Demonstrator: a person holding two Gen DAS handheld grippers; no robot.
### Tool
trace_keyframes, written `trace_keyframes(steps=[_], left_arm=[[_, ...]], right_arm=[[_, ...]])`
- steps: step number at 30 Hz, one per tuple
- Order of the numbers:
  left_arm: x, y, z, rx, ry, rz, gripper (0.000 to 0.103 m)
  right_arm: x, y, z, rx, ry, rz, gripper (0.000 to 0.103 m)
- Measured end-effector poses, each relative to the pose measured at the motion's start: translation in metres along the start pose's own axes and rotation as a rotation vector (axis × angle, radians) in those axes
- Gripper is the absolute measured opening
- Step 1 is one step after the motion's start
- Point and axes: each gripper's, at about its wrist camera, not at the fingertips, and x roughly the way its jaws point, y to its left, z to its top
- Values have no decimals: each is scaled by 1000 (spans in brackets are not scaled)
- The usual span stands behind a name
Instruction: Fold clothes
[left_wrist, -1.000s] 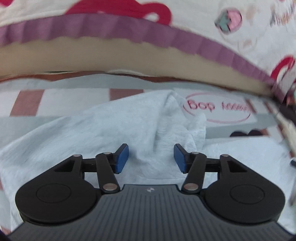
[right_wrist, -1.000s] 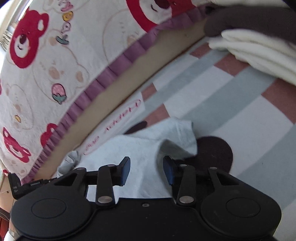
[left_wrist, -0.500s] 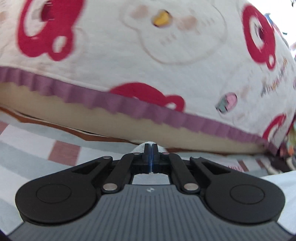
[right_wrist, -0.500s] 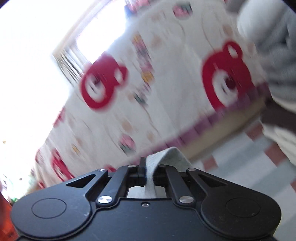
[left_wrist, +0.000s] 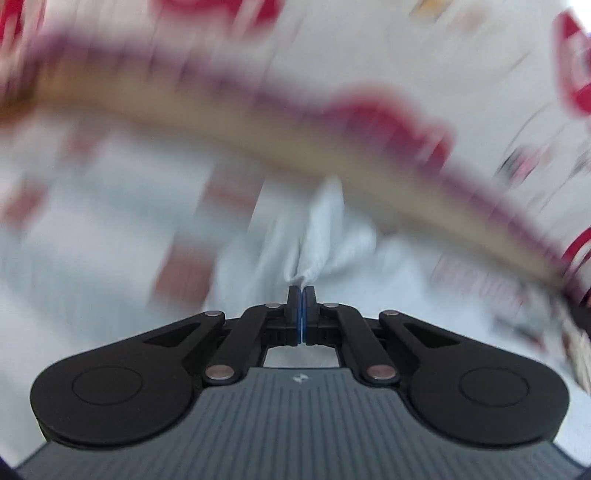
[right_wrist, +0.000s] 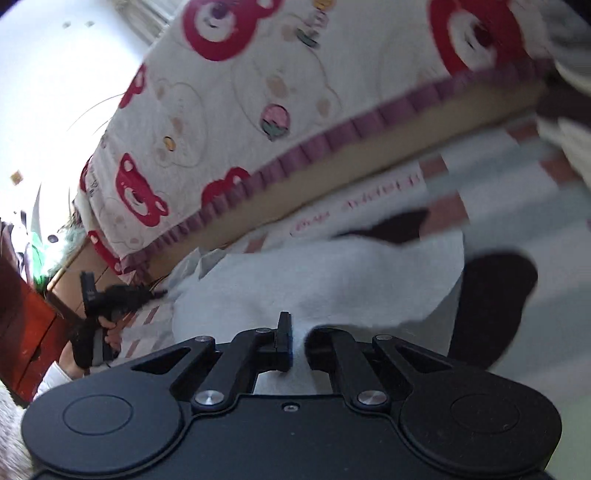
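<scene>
A pale grey-white garment (right_wrist: 332, 280) lies on the striped bedsheet (right_wrist: 498, 206). In the left wrist view, which is blurred, my left gripper (left_wrist: 302, 291) is shut on a pinched fold of the garment (left_wrist: 325, 236), and the cloth stretches away from its tips. In the right wrist view my right gripper (right_wrist: 299, 332) is shut on the garment's near edge, with cloth bunched between the fingers. My left gripper and the hand that holds it also show in the right wrist view (right_wrist: 99, 306) at the far left, by the garment's other end.
A bear-print quilt (right_wrist: 277, 103) with a purple ruffled edge lies along the far side of the bed. A dark round patch (right_wrist: 491, 295) lies on the sheet right of the garment. Folded white and dark clothes (right_wrist: 565, 122) are stacked at the far right. Red wooden furniture (right_wrist: 26, 332) stands at the left.
Both grippers closed on the garment and lifted it. They now tilt back down toward the sheet, with the cloth spread between them.
</scene>
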Motion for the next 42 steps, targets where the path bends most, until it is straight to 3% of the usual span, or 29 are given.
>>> trace_keyframes(steps=[1,3,10,11,13,16,18,21,23,24,25,27,34,37,40,42], left_arm=[[5,7,-3,-33,37,7,1],[11,15,-4,-55,70,28,1],[-3,-4,-5,90,-25,36,8],[-5,-11,-5,141,-47,17,11],[-11,-23,-5,231,-91,-34,38],[-15,-38,-7,287,-130,-104,49],[1,-52,-11,389,-114,-27,58],[43,-73,-16,600,-55,157,79],[67,-69,-17,625,-2,198,77],[77,-66,-17,630,23,209,66],[80,-64,-15,620,26,202,40],[79,-60,-8,586,14,172,11],[1,-33,11,271,-212,-48,9],[11,-11,13,144,-151,-49,9],[34,-1,9,101,-67,25,9],[39,-2,6,110,-57,40,9]], right_arm=[[3,-6,-7,23,12,-13,4],[9,-14,-10,43,36,-44,5],[17,-18,-3,71,35,-29,8],[17,-19,-4,80,33,-31,8],[18,-20,-6,99,26,-40,8],[16,-10,4,93,-32,-57,8],[14,0,13,72,-71,-57,8],[8,17,30,10,-133,-7,7],[6,21,36,3,-170,19,7],[6,20,38,4,-172,19,7],[6,19,38,4,-172,15,7],[8,16,36,3,-150,-4,7],[20,-9,9,122,6,-41,12],[31,-23,-6,185,67,-67,31],[42,-37,-19,263,90,-85,36],[49,-48,-22,336,65,-86,43]])
